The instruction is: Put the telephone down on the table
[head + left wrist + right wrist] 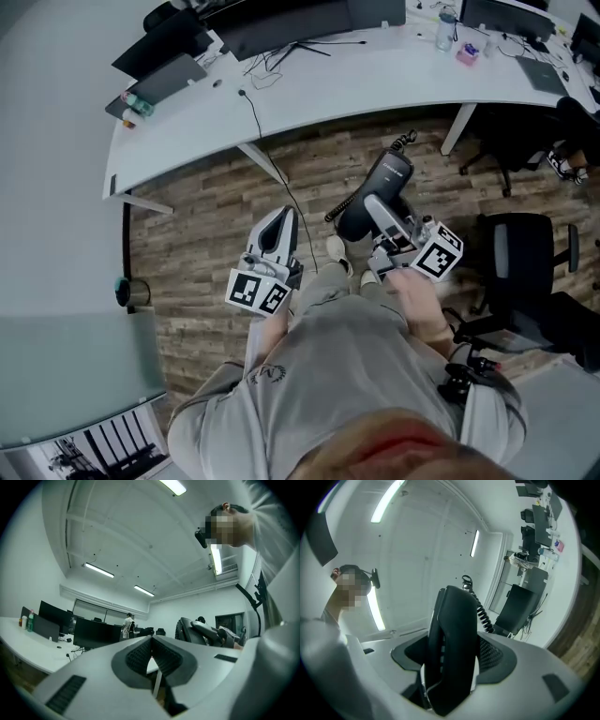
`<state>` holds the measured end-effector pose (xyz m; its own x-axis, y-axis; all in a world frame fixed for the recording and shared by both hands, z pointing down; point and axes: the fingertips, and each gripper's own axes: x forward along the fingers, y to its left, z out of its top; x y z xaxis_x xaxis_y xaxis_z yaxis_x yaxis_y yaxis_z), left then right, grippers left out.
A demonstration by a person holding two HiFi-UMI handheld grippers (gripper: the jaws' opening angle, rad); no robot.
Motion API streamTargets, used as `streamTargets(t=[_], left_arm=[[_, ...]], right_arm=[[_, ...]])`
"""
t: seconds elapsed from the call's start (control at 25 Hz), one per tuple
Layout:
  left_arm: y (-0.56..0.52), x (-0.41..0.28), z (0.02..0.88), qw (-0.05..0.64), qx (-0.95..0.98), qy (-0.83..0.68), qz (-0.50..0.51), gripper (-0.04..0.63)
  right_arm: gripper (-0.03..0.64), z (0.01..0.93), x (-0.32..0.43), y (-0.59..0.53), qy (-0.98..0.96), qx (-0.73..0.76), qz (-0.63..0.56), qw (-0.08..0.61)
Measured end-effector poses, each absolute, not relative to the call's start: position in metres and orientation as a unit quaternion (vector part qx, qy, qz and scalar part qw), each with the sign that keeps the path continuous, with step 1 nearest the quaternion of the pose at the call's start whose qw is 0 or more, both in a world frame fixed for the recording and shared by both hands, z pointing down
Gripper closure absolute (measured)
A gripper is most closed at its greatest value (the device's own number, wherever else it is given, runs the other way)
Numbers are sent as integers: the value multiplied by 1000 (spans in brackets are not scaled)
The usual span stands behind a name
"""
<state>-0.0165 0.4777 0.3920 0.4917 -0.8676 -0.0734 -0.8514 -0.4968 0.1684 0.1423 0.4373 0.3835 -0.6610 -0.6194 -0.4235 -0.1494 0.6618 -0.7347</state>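
The black telephone (380, 186) is held up over the wood floor, in front of the long white table (375, 75). My right gripper (380, 211) is shut on it. In the right gripper view the telephone (452, 644) stands upright between the two pads, and its coiled cord (482, 609) trails off behind. My left gripper (279, 223) hangs to the left of the telephone, shut with nothing in it. In the left gripper view its pads (140, 656) meet, and the telephone (188, 630) shows to the right.
Monitors (281, 23), a laptop (167, 80), bottles (136, 103) and small items sit on the table. A cable (272, 164) hangs from the table to the floor. A black office chair (520, 248) stands at the right. A person's legs are below me.
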Motion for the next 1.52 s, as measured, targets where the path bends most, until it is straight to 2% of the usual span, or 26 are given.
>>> streamTargets(t=[0.16,0.6,0.88,1.16,1.36,1.52], left_arm=[[476,0,405,69,861,-499,-65,584],[412,0,417,74,872,-476,-85,584],[345,-40,418,75,869,-477,-111,584],[250,-122,416,93,852,-492,-154,584],[213,-144,413,82,854,-484,-171,584],[149,-167,421,104,862,-466,-172,584]], right_arm=[[321,402,158,439,821,-212,-381,368],[321,415,148,387,825,-226,-377,356],[321,404,105,320,853,-231,-348,314],[321,392,42,233,850,-229,-356,314],[321,380,27,212,856,-228,-337,319],[321,374,14,165,847,-258,-332,325]])
